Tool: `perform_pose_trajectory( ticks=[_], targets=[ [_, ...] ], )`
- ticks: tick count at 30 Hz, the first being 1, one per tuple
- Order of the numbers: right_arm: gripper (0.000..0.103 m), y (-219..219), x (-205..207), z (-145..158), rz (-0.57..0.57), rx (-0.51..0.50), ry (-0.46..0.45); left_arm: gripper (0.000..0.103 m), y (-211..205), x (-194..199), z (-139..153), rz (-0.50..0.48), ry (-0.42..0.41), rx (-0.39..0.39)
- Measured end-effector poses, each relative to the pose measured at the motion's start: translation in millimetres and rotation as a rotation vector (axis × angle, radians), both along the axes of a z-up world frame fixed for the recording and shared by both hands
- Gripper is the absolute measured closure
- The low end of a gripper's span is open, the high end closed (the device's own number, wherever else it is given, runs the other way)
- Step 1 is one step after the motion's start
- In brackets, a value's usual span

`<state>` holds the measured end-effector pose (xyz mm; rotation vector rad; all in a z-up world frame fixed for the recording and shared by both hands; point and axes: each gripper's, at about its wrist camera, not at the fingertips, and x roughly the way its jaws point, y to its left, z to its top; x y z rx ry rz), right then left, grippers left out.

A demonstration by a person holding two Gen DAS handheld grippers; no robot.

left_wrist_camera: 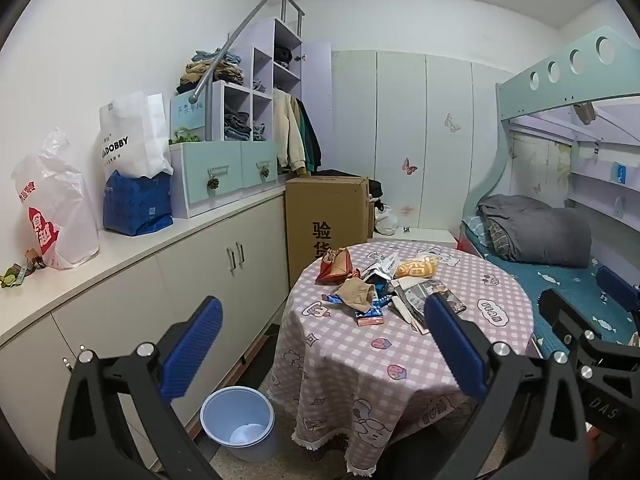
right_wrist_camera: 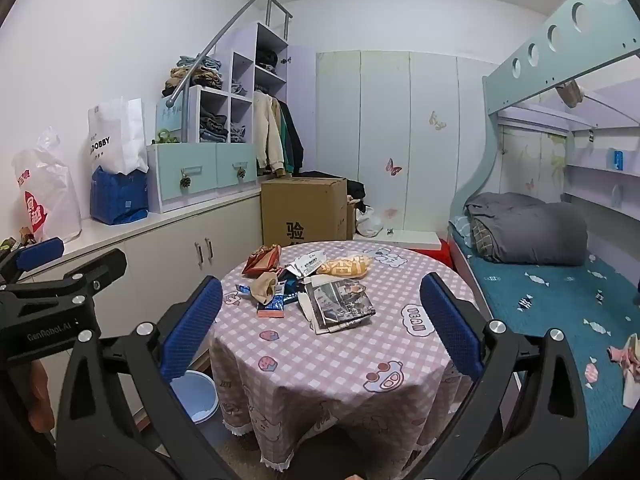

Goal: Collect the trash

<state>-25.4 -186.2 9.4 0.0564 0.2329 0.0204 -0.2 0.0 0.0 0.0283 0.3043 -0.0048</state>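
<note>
Meanwhile both tools hang spread and empty: left tool [left_wrist_camera: 323, 348], right tool [right_wrist_camera: 320, 326]. Trash [left_wrist_camera: 376, 288] lies heaped on the checked surface [left_wrist_camera: 400, 360]. Only the left view shows the whole blue bin [left_wrist_camera: 239, 424]; the right view alone catches a pink rag [right_wrist_camera: 628, 354] on the bed [right_wrist_camera: 560, 300].

Round table [left_wrist_camera: 400, 360] straight ahead of me, trash pile [left_wrist_camera: 384, 292] on its far half. Bin [left_wrist_camera: 239, 424] on the floor left of the table, below my left gripper [left_wrist_camera: 324, 348]. Counter [left_wrist_camera: 140, 248] runs along the left wall, bags [left_wrist_camera: 56, 208] on top. Cardboard box [left_wrist_camera: 326, 216] behind the table. Bed [right_wrist_camera: 560, 300] to the right, folded blanket [right_wrist_camera: 528, 228] on it. My right gripper [right_wrist_camera: 320, 328] is right of the left one.
</note>
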Motion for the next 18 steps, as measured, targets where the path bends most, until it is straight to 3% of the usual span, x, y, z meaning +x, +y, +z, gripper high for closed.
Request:
perform_pose_trajectory(
  ticks=[18],
  targets=[
    [0.006,5.5,0.0,-4.3,0.004,-0.003,0.004,0.004,0.3,0.2,0.1,0.001,0.008,-0.007]
  ],
)
